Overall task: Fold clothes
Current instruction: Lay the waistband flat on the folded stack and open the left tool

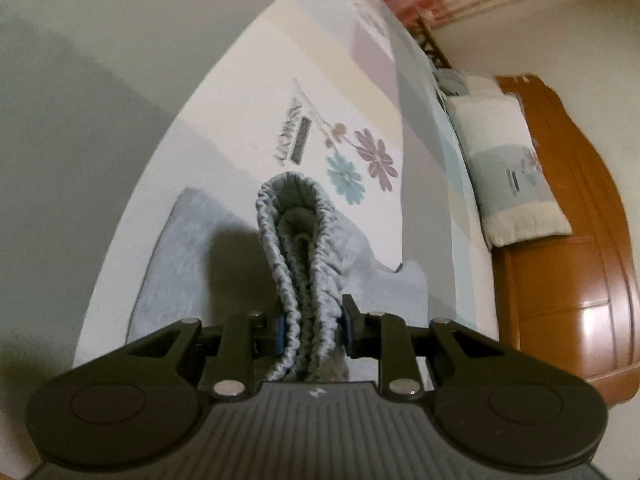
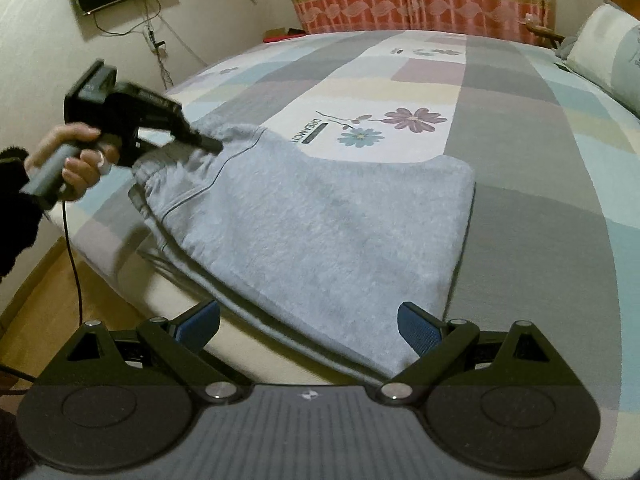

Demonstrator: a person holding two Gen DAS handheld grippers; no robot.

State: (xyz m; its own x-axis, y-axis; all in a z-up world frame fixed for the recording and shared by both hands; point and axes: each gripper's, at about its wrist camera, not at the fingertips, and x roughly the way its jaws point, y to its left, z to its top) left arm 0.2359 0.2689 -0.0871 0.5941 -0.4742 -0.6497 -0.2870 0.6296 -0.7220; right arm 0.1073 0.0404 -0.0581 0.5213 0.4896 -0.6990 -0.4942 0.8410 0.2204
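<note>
The grey sweatpants [image 2: 320, 224] lie folded over on the patchwork bedsheet [image 2: 520, 128], filling the middle of the right wrist view, with the gathered elastic waistband [image 2: 180, 164] at the left centre of that frame, near the bed's edge. The left gripper [image 1: 312, 330] pinches that waistband: in the left wrist view, the ruched band stands bunched between the 2 blue pads [image 1: 280, 330], looping up toward the frame's centre. A hand [image 2: 76, 156] at the left edge of the right wrist view holds this tool. The right gripper [image 2: 310, 324] hangs at the bottom centre with its fingers spread wide, nothing between them, over the near hem of the cloth.

The fabric looks like soft, fleecy, fairly thick knit, so it is probably light, limp and not slippery, and should drape and sag from any single grip. The waistband is likely the firmest hold; the near corner under the right gripper seems a sensible 2nd one.
</note>
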